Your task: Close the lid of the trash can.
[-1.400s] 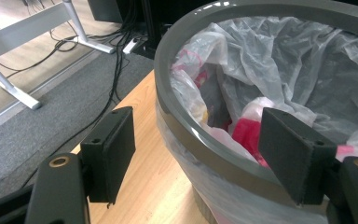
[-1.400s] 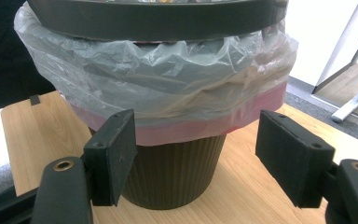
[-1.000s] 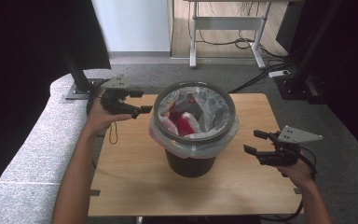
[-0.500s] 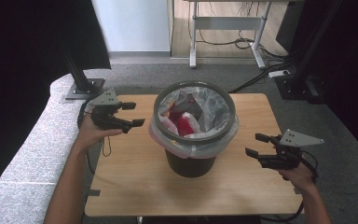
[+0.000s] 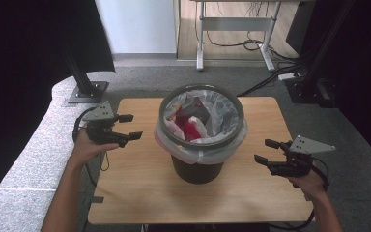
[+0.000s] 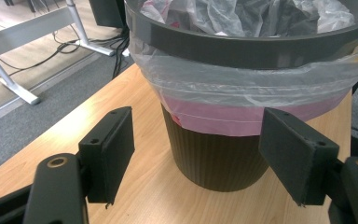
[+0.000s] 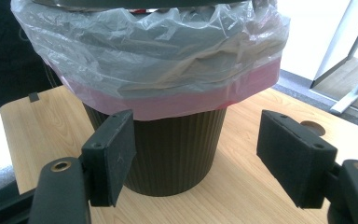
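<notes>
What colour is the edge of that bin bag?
Pink, a band along the bag's folded-over edge; clearest in the right gripper view.

Ribbed matt bin, glossy plastic liner

Pretty even indoor light, table well lit while the sides of the high view go near black. Bin liner catches soft glare. Close jaws look a bit soft, backgrounds slightly blurry.

Lab or office: camera-rig posts, desk legs, floor cables, carpet.
</notes>
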Demonstrator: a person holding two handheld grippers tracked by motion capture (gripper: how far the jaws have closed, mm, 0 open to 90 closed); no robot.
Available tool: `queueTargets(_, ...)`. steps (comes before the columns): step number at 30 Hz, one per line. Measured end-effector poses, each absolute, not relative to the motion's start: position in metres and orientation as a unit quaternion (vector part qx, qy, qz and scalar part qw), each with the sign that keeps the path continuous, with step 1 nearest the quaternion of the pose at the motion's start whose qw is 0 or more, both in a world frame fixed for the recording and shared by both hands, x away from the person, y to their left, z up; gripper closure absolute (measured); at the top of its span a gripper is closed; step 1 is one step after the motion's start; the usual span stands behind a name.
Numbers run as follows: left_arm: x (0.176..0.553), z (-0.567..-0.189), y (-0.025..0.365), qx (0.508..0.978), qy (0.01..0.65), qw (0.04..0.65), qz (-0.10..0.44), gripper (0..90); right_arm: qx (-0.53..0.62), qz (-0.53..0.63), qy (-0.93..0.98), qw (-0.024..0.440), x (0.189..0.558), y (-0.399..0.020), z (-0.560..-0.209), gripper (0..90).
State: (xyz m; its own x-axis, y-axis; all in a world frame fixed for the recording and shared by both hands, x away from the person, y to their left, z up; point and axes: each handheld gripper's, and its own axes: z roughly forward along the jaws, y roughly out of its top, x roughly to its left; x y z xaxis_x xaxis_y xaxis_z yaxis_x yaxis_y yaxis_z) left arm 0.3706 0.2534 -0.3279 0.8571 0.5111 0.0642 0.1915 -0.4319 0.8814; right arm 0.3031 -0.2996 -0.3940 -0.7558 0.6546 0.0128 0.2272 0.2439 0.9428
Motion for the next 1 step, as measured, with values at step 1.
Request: queueTargets(1,0.3704,-0.3283,0.2532,0.830,0.211,0.489,0.163,26.7,0.289,0.544,0.763,0.197,0.3027,-0.2994,-0.3938,27.2)
